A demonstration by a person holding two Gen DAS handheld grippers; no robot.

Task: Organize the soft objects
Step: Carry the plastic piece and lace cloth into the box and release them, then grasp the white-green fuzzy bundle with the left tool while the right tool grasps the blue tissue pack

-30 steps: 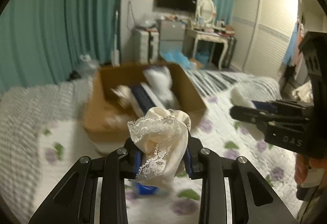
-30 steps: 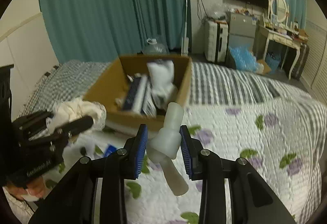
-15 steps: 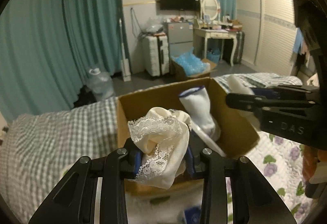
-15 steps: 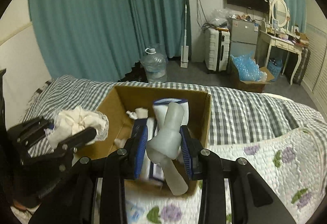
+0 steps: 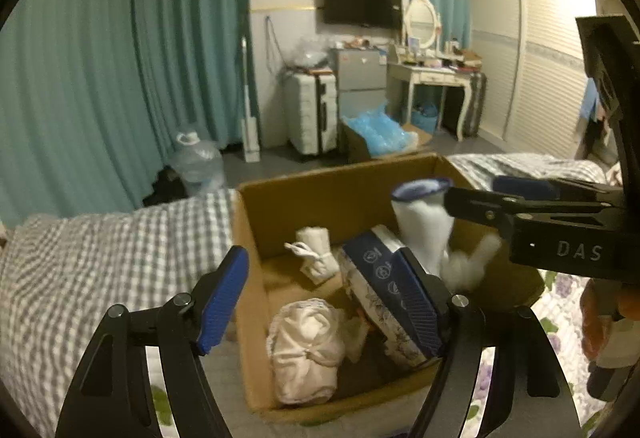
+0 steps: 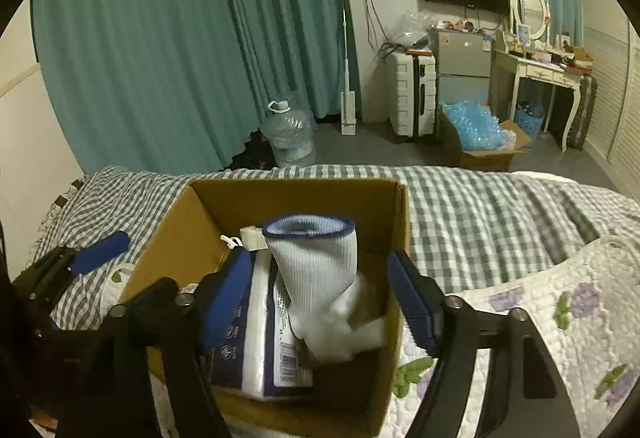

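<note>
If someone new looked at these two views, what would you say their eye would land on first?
Probably the open cardboard box on the checked bedspread, with a pale blue-rimmed sock standing upright inside. Beside it a dark blue packet leans, and a cream lace bundle lies at the box's near left corner. Both grippers, left and right, hang open and empty above it.

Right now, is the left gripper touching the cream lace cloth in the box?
Apart. In the left wrist view the left gripper is open, and the cream lace cloth lies loose in the cardboard box.
</note>
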